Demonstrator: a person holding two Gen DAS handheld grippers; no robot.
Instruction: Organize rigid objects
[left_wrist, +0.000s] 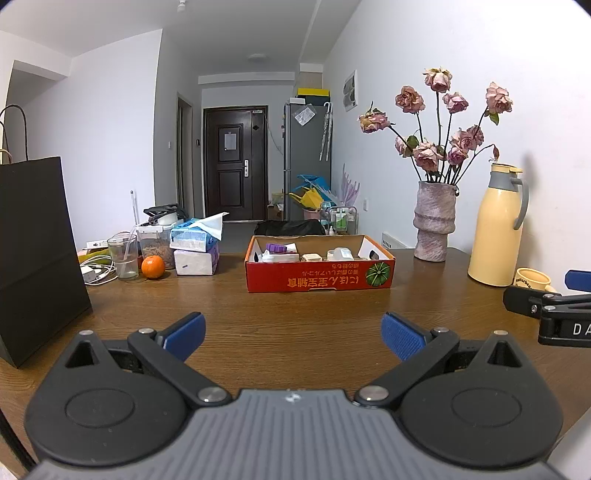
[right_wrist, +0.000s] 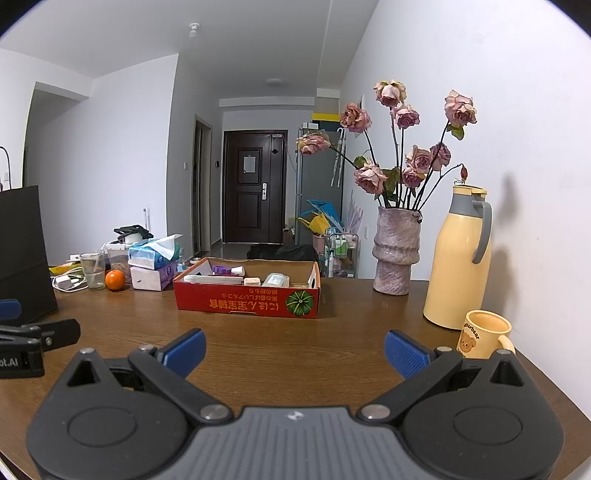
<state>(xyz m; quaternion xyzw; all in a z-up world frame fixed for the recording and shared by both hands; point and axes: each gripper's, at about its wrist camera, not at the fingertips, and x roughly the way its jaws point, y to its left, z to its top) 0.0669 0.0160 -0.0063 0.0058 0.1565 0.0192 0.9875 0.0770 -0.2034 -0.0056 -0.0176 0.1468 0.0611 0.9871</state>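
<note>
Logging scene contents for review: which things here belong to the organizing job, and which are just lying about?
Job:
red cardboard box
small items inside it
left gripper, open
right gripper, open

Lying about:
vase of roses
yellow thermos
bear mug
orange
tissue packs
black bag

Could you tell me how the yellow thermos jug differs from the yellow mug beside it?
The thermos jug is tall, closed by a lid, with a grey handle; the mug is short, open-topped, with a yellow handle. The mug bears a bear print; the jug is plain. Both are pale yellow and stand upright on the table.

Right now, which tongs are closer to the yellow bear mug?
Right. The right tongs sit just left of the mug; the left tongs are farther left, beyond them.
</note>
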